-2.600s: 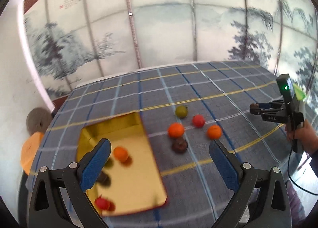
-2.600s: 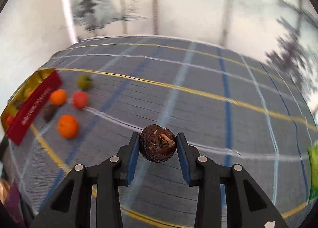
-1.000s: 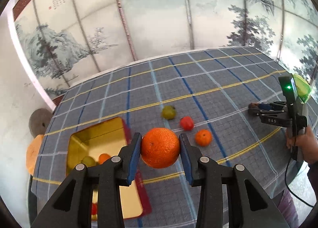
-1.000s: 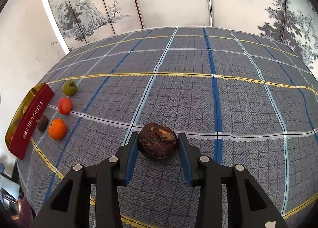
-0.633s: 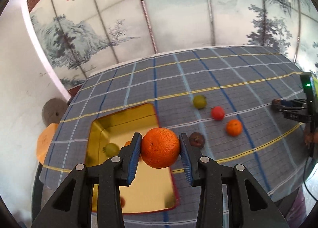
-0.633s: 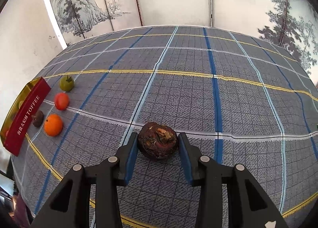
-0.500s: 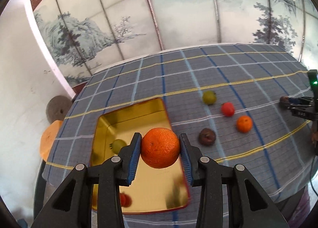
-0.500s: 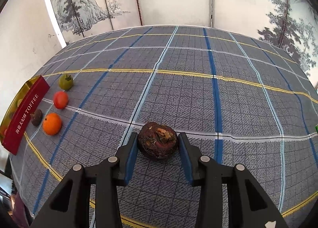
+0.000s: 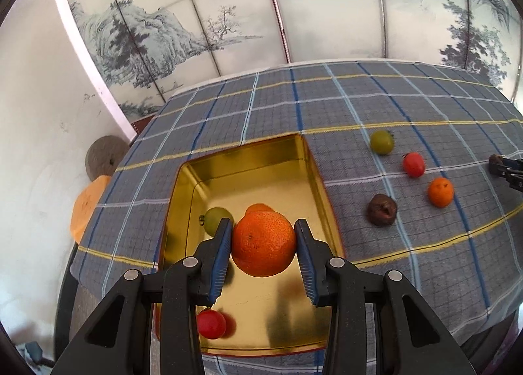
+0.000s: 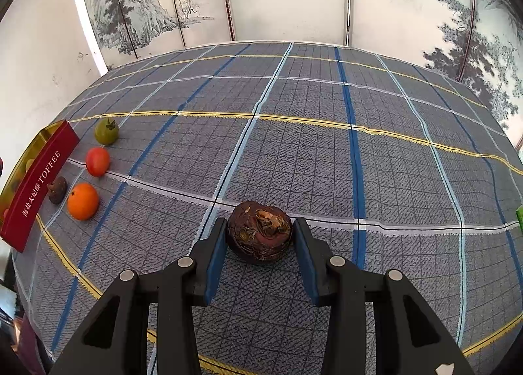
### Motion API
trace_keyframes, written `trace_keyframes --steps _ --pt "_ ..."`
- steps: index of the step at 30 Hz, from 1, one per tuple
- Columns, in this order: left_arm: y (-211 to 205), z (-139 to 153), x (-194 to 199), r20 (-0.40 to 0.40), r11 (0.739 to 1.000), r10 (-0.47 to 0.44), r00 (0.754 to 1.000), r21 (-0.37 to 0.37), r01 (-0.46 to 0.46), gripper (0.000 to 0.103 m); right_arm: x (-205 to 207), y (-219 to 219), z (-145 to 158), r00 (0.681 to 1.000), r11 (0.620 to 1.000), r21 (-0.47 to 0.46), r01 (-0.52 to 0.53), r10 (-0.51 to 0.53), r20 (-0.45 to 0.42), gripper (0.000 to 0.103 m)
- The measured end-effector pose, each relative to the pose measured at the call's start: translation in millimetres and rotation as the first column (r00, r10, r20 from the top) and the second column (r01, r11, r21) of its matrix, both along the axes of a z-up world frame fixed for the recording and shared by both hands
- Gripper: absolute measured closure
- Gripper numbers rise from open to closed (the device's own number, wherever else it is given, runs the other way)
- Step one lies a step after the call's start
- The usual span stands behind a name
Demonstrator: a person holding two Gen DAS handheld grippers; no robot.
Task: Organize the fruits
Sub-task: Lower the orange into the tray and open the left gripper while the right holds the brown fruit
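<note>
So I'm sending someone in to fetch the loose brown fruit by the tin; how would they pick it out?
Start at the gold tin on the plaid tablecloth. Four loose fruits lie just beyond its right wall. The brown fruit lies nearest that wall: dark and wrinkled, unlike the smooth green tomato, red tomato and small orange.

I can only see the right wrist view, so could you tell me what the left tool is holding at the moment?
Observer: The left tool is shut on an orange, over the open gold tin.
Operator: Thank you. What is already inside the tin?
Observer: A green fruit, a red fruit and a second orange one, partly hidden behind the held orange.
Operator: Is there free floor for the orange?
Observer: Yes, the tin's right half looks bare.
</note>
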State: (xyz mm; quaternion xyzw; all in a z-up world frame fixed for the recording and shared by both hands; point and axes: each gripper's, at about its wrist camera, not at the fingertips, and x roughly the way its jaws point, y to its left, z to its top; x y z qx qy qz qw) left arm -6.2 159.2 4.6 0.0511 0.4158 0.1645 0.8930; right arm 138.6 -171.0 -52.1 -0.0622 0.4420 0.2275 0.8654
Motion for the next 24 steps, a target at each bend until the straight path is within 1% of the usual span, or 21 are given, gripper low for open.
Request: trace_keyframes --steps 8,24 --pt "9 -12 1 -0.026 1.0 0.022 0.999 -0.009 -0.022 0.063 0 0 0 1.0 1.0 -0.007 0.0 0.0 0.002 0.064" --pt "13 -20 4 -0.045 1.0 0.027 0.999 -0.01 -0.027 0.062 0 1 0 1.0 1.0 -0.01 0.002 -0.002 0.002 0.064"
